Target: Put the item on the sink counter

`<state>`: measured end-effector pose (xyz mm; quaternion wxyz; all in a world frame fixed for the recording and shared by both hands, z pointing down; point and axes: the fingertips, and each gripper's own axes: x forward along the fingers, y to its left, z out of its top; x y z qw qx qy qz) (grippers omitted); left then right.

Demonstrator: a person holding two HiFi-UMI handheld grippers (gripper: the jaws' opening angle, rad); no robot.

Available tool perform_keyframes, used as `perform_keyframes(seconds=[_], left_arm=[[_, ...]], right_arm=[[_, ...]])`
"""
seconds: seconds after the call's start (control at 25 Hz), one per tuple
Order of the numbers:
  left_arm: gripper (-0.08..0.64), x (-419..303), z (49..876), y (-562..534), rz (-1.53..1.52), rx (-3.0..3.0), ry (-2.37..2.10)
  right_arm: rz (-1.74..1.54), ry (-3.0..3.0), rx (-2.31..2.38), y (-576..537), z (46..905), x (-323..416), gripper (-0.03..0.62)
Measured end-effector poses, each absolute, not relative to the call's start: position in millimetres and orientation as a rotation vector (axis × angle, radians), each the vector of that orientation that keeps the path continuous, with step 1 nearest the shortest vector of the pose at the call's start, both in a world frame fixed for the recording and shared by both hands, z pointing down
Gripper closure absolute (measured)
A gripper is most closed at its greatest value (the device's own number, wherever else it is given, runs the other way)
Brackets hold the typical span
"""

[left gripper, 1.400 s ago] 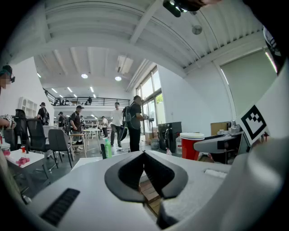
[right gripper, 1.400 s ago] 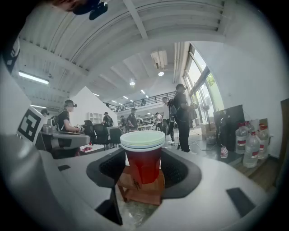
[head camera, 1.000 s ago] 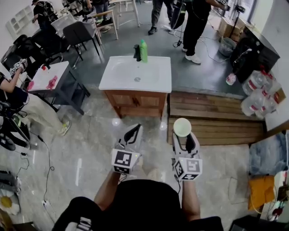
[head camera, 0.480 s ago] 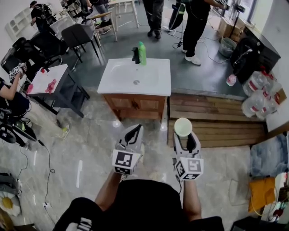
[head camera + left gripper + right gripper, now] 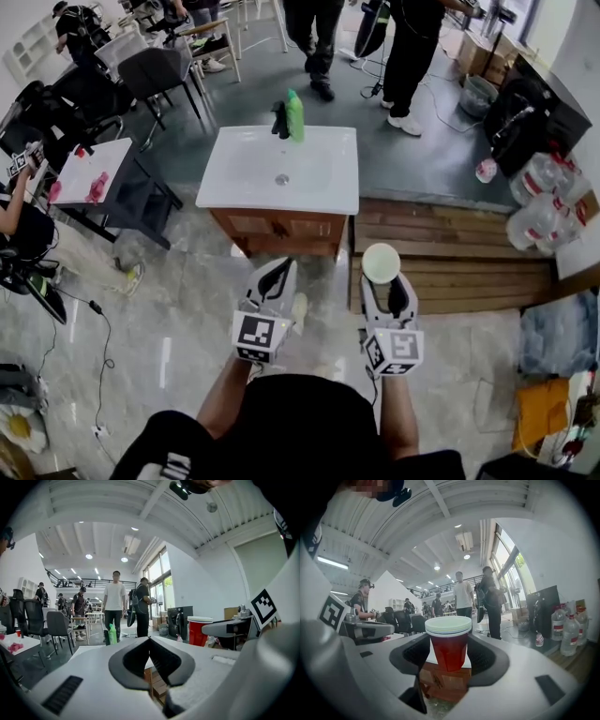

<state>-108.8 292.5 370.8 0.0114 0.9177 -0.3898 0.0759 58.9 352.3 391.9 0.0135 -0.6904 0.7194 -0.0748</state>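
Note:
A red cup [image 5: 381, 263] with a white rim stands upright between the jaws of my right gripper [image 5: 382, 277], which is shut on it. In the right gripper view the red cup [image 5: 449, 644] fills the middle, pads against both its sides. My left gripper [image 5: 277, 272] is held beside it, shut, with nothing in it. In the left gripper view its fingertips [image 5: 149, 641] meet in a point. The white sink counter [image 5: 234, 178] on a wooden cabinet stands ahead on the floor, apart from both grippers. A green bottle [image 5: 295, 115] and a black faucet [image 5: 280, 119] stand at its far edge.
A wooden slat platform [image 5: 441, 239] lies right of the sink. A low table [image 5: 80, 173] with pink things and a black chair [image 5: 159, 70] are at the left. Water bottles [image 5: 544, 202] stand at the right. People [image 5: 412, 47] stand behind the sink. A cable [image 5: 98, 323] runs over the floor.
The sink counter has come slightly nearer in the head view. The people behind it have shifted. Both grippers keep their pose, and the cup stays in the right one.

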Motion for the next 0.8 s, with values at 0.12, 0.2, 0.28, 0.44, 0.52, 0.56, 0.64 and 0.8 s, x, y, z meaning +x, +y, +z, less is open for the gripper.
perform_keyframes(seconds=[0.12,0.2,0.28,0.44,0.52,0.56,0.64,0.8], left_arm=[[0.557,-105.0,374.6,255.2,0.247,2.857,-1.204],[0.557,-101.9,376.4,230.9,0.261,2.855,-1.192],[0.557,-98.6,376.5,206.2,0.272,2.854,-1.182],[0.557,-93.9,373.4,155.1,0.279,2.855,-1.159],[0.558,-92.4,372.7,129.9,0.276,2.858,-1.147],[0.557,-91.8,373.1,118.3,0.274,2.860,-1.139],[0.557,-90.4,375.0,97.1,0.271,2.862,-1.123],[0.558,-87.3,378.9,57.9,0.270,2.857,-1.099]], right_arm=[[-0.241,2.237,-2.159,316.4,394.1,62.2,0.345],[-0.253,2.228,-2.168,292.8,395.9,65.5,0.345],[-0.272,2.215,-2.177,269.5,398.2,69.5,0.345],[-0.289,2.192,-2.198,223.2,396.4,73.9,0.345],[-0.292,2.182,-2.206,200.4,395.8,74.2,0.345],[-0.292,2.178,-2.209,189.8,396.0,74.1,0.345],[-0.289,2.172,-2.219,169.8,396.2,73.9,0.345],[-0.296,2.166,-2.237,131.2,396.9,75.1,0.345]])
